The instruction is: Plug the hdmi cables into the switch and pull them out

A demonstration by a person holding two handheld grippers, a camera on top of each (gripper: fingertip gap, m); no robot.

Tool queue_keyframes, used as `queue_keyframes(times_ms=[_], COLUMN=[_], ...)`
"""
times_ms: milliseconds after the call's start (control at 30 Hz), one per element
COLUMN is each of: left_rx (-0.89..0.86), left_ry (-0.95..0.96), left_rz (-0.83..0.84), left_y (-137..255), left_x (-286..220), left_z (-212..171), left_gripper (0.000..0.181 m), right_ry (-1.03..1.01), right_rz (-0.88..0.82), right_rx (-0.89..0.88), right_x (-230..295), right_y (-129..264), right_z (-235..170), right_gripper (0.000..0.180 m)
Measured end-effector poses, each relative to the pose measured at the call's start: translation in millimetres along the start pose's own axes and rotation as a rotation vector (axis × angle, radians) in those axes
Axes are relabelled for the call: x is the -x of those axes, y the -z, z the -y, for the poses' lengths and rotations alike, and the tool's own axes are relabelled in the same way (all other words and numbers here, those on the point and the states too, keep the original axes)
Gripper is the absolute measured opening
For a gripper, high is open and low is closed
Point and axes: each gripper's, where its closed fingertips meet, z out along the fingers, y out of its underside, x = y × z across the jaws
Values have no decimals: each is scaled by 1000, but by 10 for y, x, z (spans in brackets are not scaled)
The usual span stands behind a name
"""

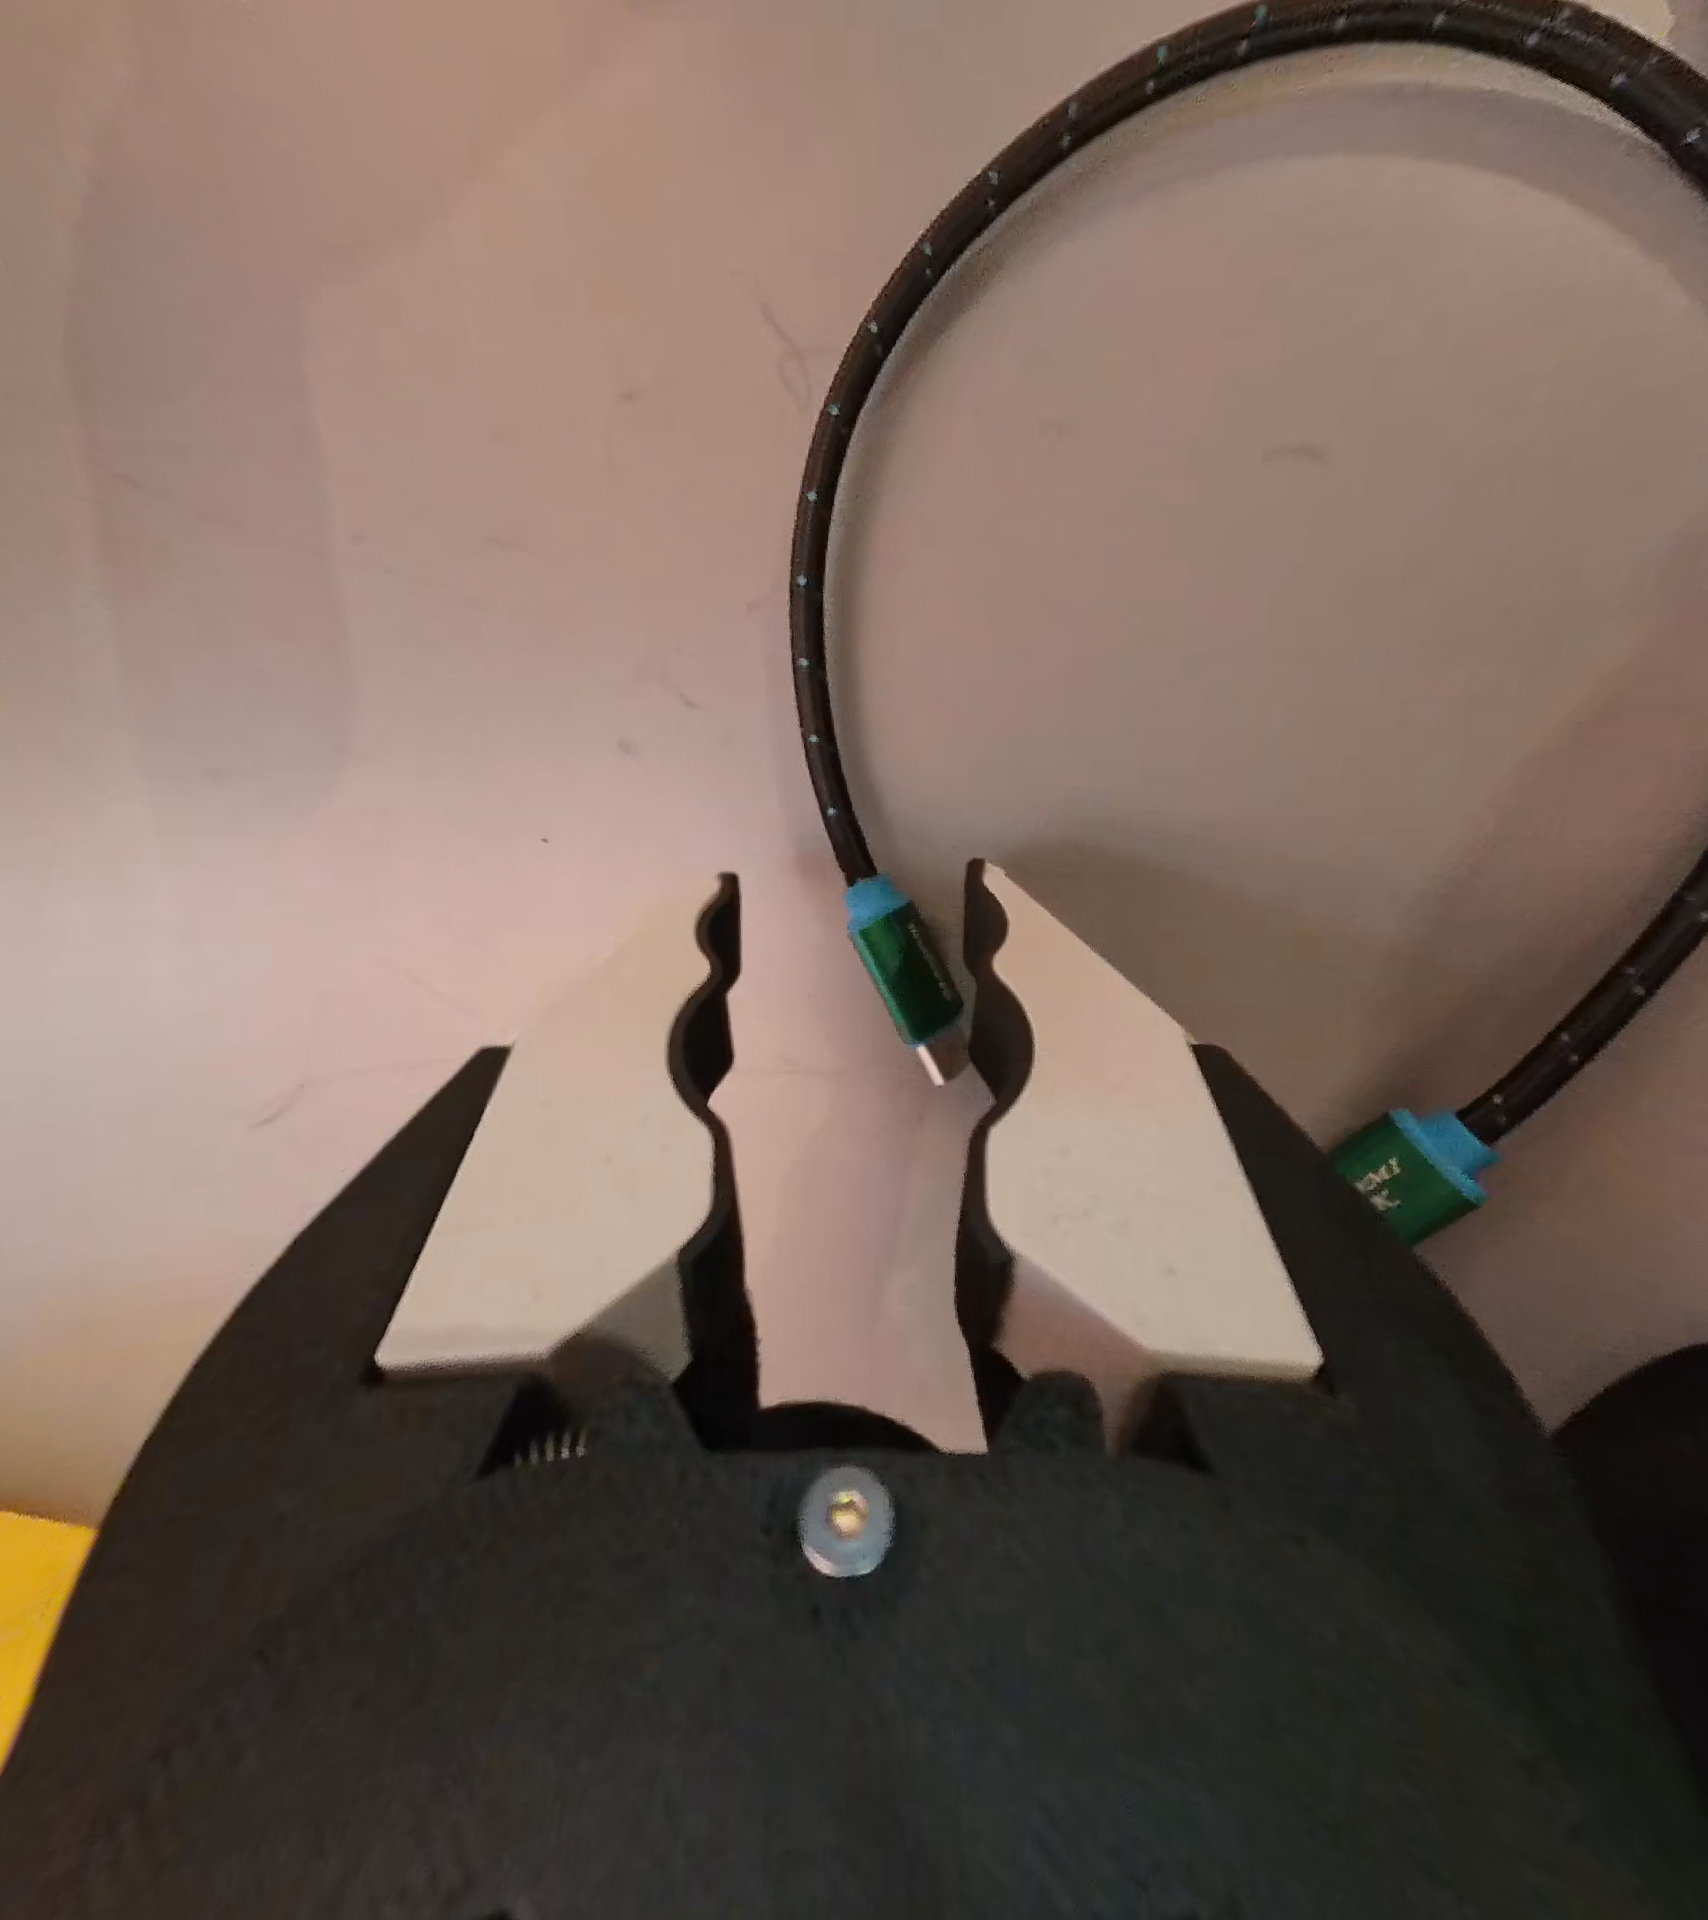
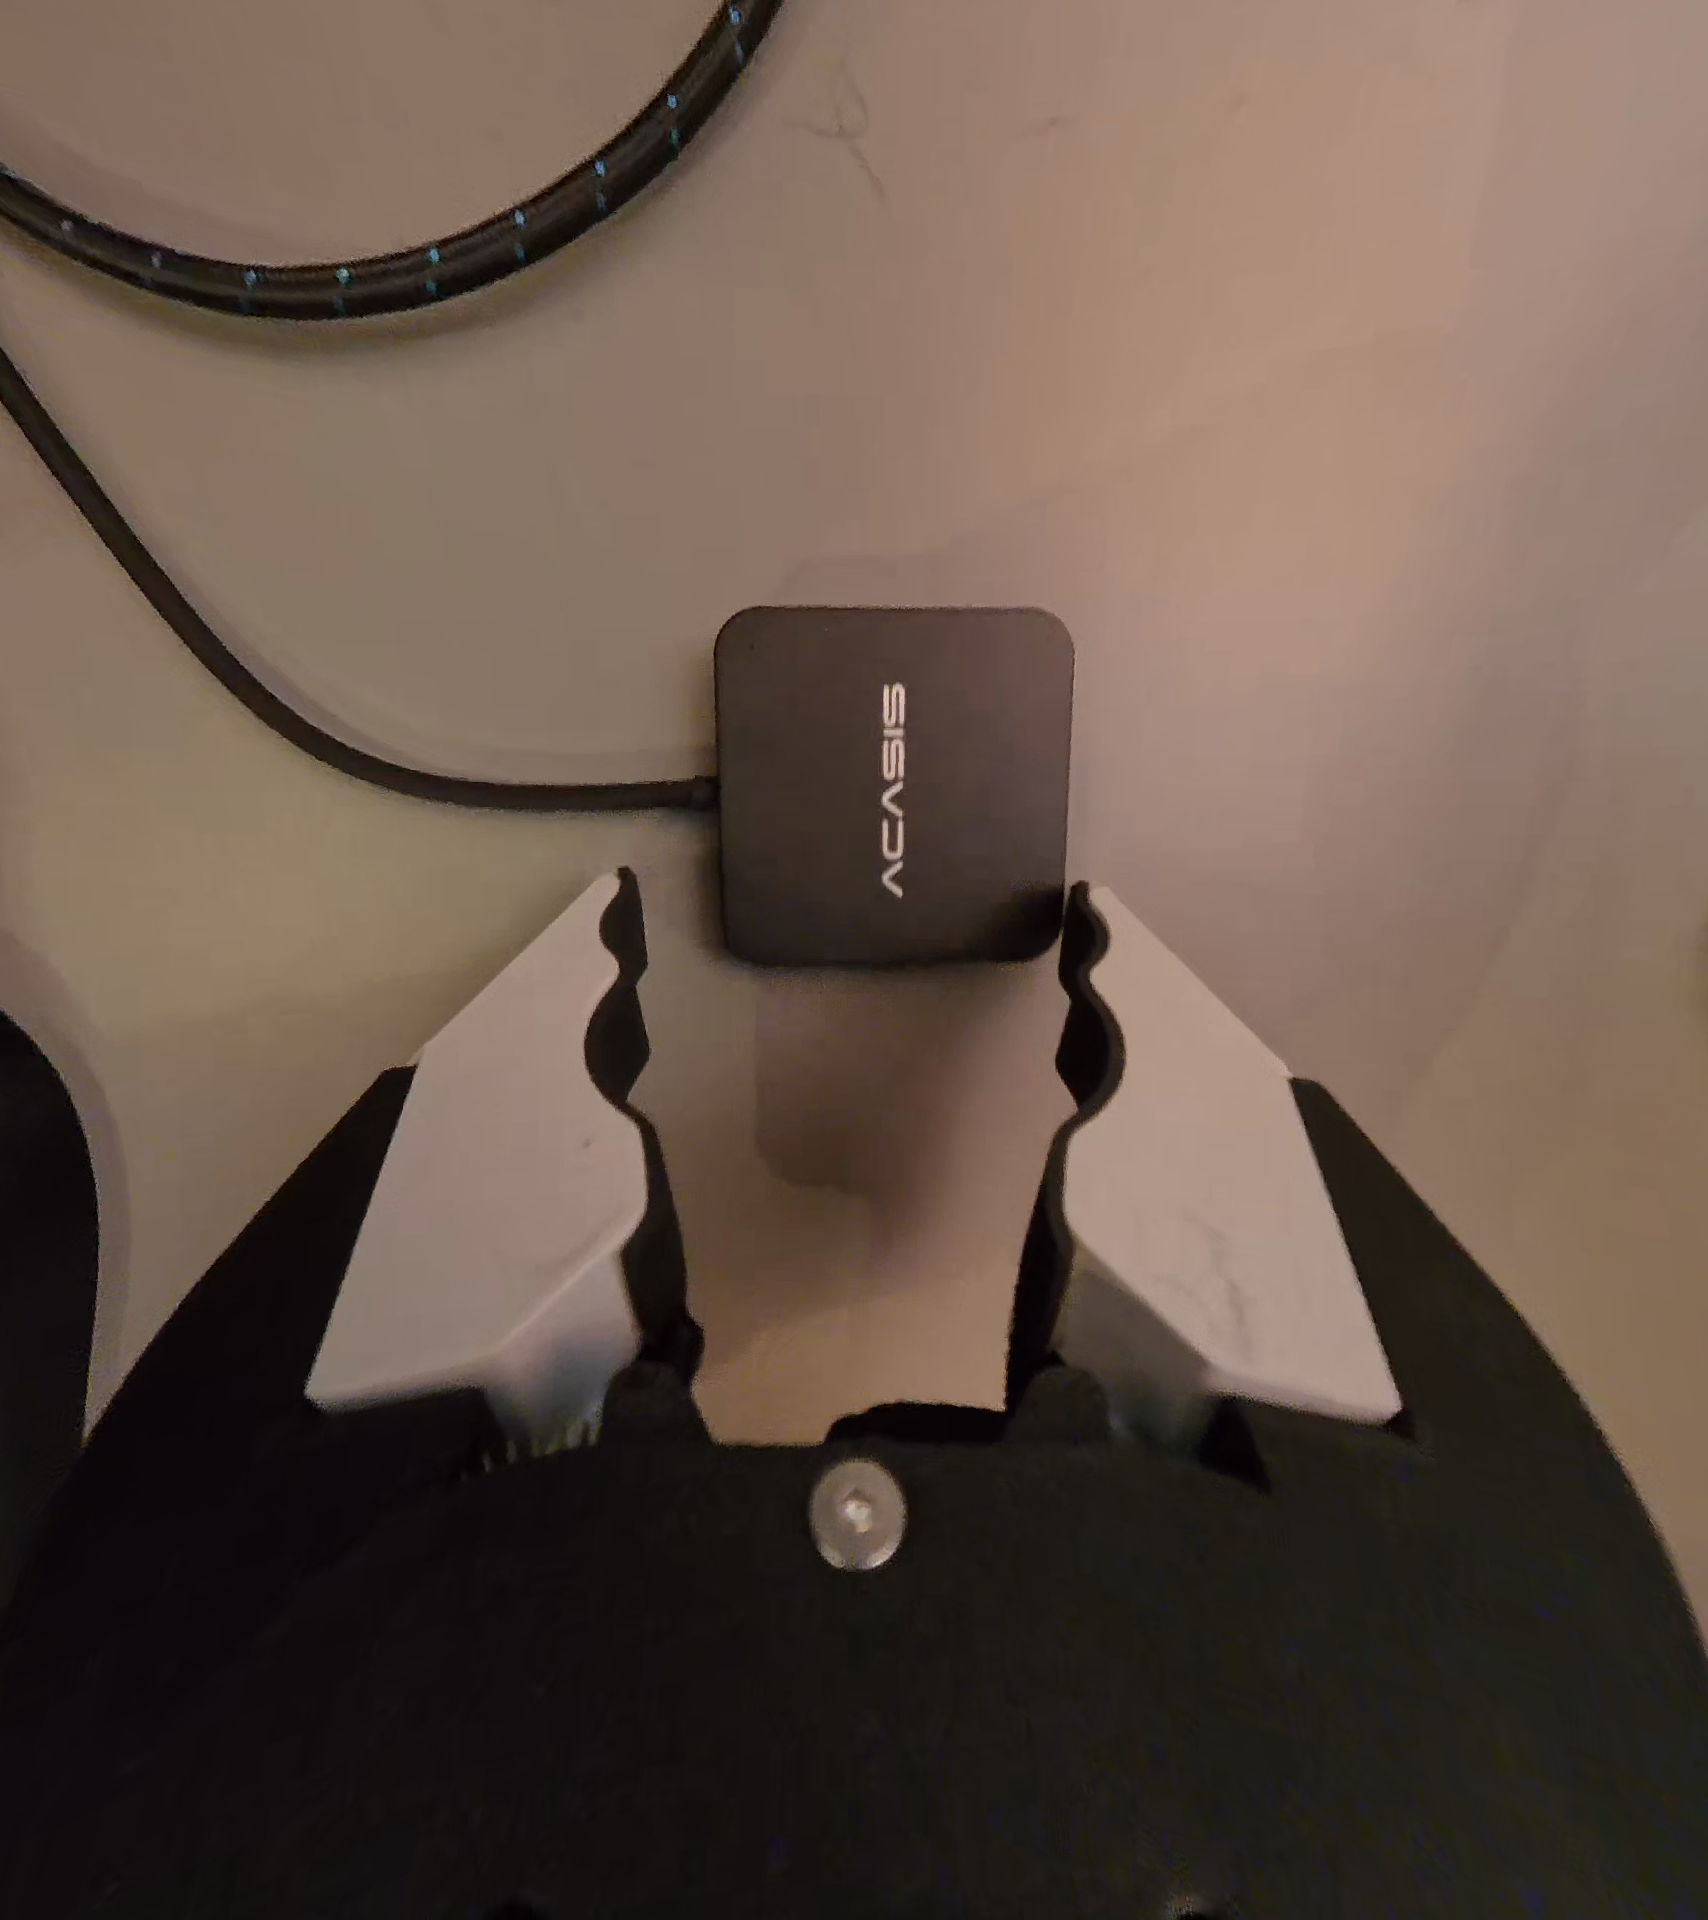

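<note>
The left gripper (image 1: 850, 935), fingers spread and gripping nothing, is framing the small green plug (image 1: 907, 966) of the braided cable (image 1: 829, 499); it should be closing squarely on the shell, not the metal tip. The right gripper (image 2: 855, 904) (also wide and empty) is facing the black switch (image 2: 891, 784) at 12 o'clock, which is carrying white lettering, its thin lead (image 2: 206, 644) trailing toward 10 o'clock.

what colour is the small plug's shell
Green shell with a blue collar, clearest in the left wrist view.

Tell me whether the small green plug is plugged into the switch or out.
Out. The small green plug lies loose on the table between the open left claw fingers; the black switch sits apart.
</note>
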Motion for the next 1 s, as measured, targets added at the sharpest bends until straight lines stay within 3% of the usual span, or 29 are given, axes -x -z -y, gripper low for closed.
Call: queue_keyframes(times_ms=[300, 600, 1000], left_rx=[-38, -95, -210], left_ry=[87, 77, -63], left_rz=[-26, -2, 166], left_y=[-125, -107, 193], left_x=[-57, -50, 123], left_z=[-12, 59, 368], left_gripper=[9, 8, 8], right_ry=[-43, 3, -68], right_rz=[-152, -149, -44], right_rx=[28, -57, -262], right_x=[-75, 111, 271], right_y=[300, 358, 214], right_z=[45, 606, 1292], right_gripper=[70, 56, 54])
